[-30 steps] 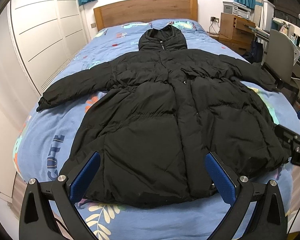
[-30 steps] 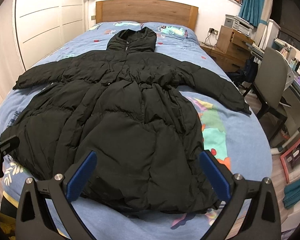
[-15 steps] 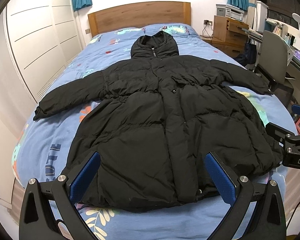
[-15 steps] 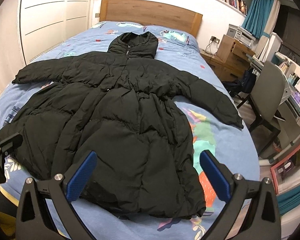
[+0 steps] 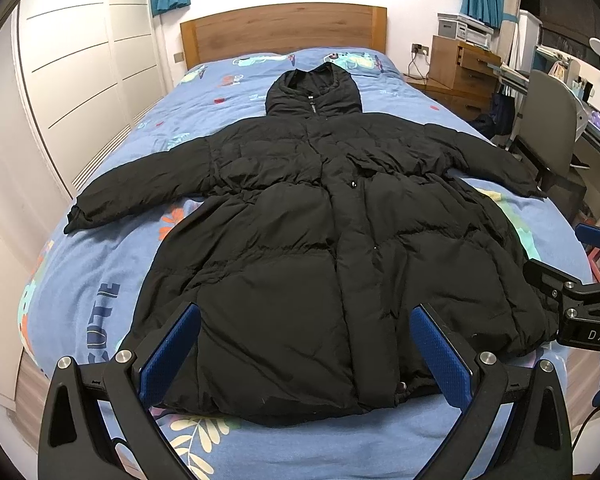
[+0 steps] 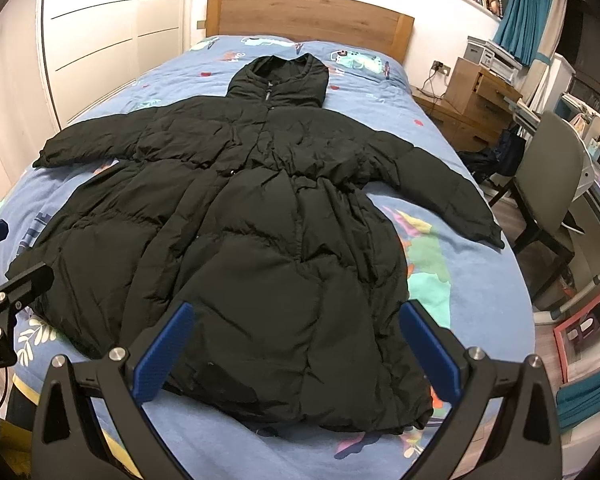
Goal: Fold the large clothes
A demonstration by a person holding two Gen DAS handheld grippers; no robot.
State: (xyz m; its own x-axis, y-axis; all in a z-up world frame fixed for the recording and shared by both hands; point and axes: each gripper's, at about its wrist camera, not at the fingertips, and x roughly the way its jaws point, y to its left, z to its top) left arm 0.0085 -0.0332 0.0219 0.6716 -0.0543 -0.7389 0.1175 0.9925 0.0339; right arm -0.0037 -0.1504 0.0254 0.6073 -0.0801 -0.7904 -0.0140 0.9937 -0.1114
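A long black hooded puffer coat [image 5: 300, 248] [image 6: 260, 220] lies front up and spread flat on a bed with a blue patterned cover [image 5: 100, 280] [image 6: 460, 280], hood toward the headboard and both sleeves stretched out sideways. My left gripper [image 5: 305, 350] hovers open above the coat's hem, left of its middle, holding nothing. Over the hem's right part hangs my right gripper [image 6: 296, 346], open too and holding nothing. Each gripper's body shows at the edge of the other's view.
A wooden headboard [image 5: 284, 32] closes the far end of the bed. White wardrobe doors [image 5: 80, 64] run along the left. On the right stand a wooden nightstand [image 6: 476, 96], a grey chair [image 6: 548, 176] and a desk [image 5: 596, 128], close to the bed's edge.
Both grippers have risen and pulled back a little from the foot of the bed, so the coat looks smaller and more of the room shows. The coat has not moved.
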